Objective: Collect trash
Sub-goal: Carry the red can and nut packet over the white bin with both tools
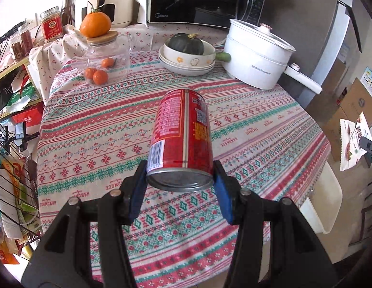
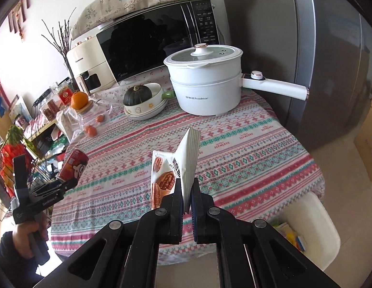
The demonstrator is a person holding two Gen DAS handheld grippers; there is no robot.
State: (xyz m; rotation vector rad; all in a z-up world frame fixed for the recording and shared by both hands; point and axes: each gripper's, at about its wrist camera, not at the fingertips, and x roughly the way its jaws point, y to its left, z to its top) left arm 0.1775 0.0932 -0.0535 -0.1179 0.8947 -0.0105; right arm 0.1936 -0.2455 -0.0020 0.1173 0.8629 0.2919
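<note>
While both loads hang over the patterned tablecloth's (image 1: 94, 144) near edge, the left gripper (image 1: 180, 180) clamps a red cylindrical metal can (image 1: 181, 134) half-wide by its base, the right gripper (image 2: 186, 192) pinches a white nut-print foil pouch (image 2: 183, 168) nearly shut; the slick can, seemingly held low, could tip out.

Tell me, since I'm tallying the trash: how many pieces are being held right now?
2: a red can in the left gripper, a nut snack bag in the right gripper. Others may be out of view.
</note>
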